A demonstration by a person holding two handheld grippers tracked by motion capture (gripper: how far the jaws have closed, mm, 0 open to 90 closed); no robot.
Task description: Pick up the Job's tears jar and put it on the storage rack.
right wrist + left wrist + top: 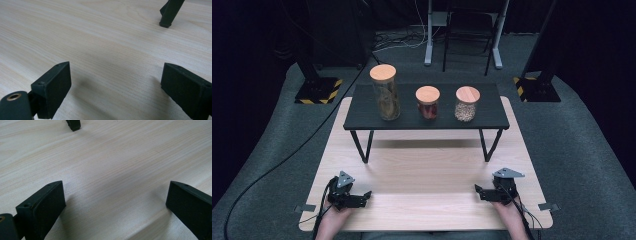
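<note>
On the black raised shelf (362, 117) at 12 o'clock of the wooden table (427, 175) stand three wood-lidded jars in a row: tall jar (385, 93) at 11 o'clock, red-filled jar (428, 103) at 12 o'clock, grain-filled jar (466, 104) at 1 o'clock, each apart from its neighbour and upright. None is held or touched; by this evidence no jar handling has begun and the whole job remains. Left gripper (357, 198) rests at 7 o'clock on the near table edge, jaws spread wide, nothing between them; its own view shows bare wood grain and one shelf foot (73, 125). Right gripper (486, 193) rests at 5 o'clock, jaws likewise wide apart and empty, well apart from the jars
</note>
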